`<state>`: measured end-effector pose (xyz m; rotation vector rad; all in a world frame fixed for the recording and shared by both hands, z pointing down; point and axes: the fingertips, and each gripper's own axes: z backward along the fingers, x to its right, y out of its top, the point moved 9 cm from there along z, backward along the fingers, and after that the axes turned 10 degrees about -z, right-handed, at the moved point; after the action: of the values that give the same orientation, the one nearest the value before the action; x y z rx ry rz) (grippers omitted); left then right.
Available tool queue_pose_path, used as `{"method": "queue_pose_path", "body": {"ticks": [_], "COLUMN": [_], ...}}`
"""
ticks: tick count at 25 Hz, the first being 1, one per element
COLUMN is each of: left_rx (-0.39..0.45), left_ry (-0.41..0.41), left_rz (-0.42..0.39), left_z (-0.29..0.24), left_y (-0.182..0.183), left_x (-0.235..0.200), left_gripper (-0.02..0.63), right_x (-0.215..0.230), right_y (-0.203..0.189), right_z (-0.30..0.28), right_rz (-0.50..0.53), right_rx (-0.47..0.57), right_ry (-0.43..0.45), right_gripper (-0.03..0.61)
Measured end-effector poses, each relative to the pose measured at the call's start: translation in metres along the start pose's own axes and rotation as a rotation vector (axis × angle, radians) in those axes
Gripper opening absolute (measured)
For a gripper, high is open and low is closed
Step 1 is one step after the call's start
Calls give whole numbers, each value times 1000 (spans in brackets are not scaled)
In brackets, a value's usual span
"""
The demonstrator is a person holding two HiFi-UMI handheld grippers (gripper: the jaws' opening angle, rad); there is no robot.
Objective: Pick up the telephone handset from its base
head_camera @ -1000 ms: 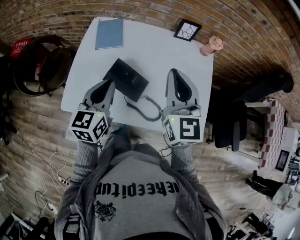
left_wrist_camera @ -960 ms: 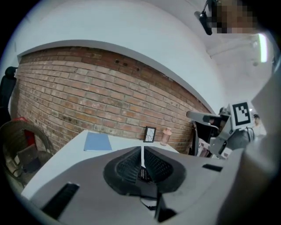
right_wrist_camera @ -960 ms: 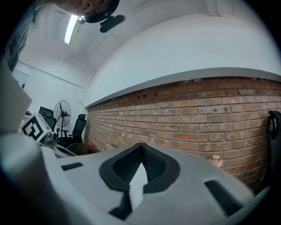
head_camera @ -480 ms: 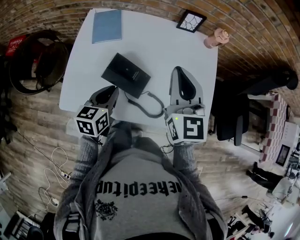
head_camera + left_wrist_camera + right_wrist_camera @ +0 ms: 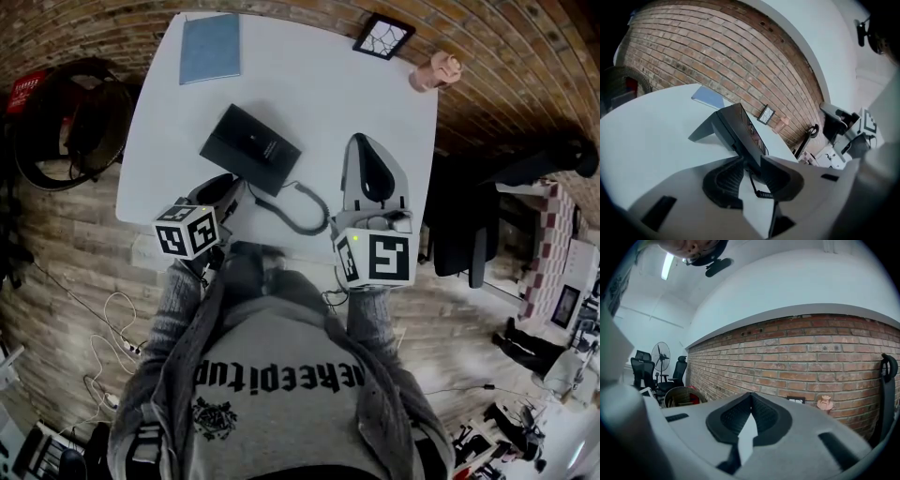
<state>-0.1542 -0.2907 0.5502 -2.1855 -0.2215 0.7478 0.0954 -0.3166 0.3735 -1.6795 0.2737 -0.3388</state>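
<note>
Left jaws: the left gripper (image 5: pixel 225 185) (image 5: pixel 752 168) has just been opening and its jaws now stand wide apart. The ribbed black pads press on nothing, and white tabletop and a bit of cord show through the gap.
Right jaws: the right gripper (image 5: pixel 361 141) (image 5: pixel 751 394) is closed, its pad tips meeting with nothing between them.
Left gripper's place: at the near edge of the table, tilted down, tips aimed at the telephone's near end and just beside it. I cannot tell whether they touch.
Telephone's place: the telephone (image 5: pixel 250 148) (image 5: pixel 740 133) lies on the table's left middle, set diagonally, straight ahead of the left jaws.
Telephone's look: matte black. From above it is a flat rectangle. From the left gripper view it is a wedge propped up at the back, with a glossy sloping face. The handset cannot be told apart from the base in any view.
Cord: a dark coiled cord (image 5: pixel 302 217) (image 5: pixel 758 190) leaves the telephone's near corner and loops across the table between the two grippers.
Right gripper's place: over the table's near right part, just right of the cord loop, pointing about level at the brick wall (image 5: pixel 811 366).
Table: the table (image 5: pixel 375 84) is white and rectangular.
Far edge: a blue notebook (image 5: pixel 210 47) lies at the far left corner and a framed picture (image 5: pixel 384 37) at the far right. A pink figurine (image 5: pixel 433 73) stands just beside the picture.
</note>
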Motion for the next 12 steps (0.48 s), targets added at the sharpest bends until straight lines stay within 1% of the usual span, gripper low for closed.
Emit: {"method": "queue_pose_path", "body": {"ticks": [3,7,12], "left_rx": [21,29,61], "left_ry": [-10,-24,-43], "left_rz": [53,89,156], "left_z": [-4,-10,-16], "left_y": [-1,-2,-3], "left_x": [-5,-7,-13], "left_gripper": [106,110,112], "right_x": [1,4,4], "right_y": [-2,-3,-4], "right_z": [0,0,-1], "right_rz": [1,3,8], "right_rx": [-6,-12,-20], "right_ry": [-6,-13,-20], "right_gripper": [3,3,3]}}
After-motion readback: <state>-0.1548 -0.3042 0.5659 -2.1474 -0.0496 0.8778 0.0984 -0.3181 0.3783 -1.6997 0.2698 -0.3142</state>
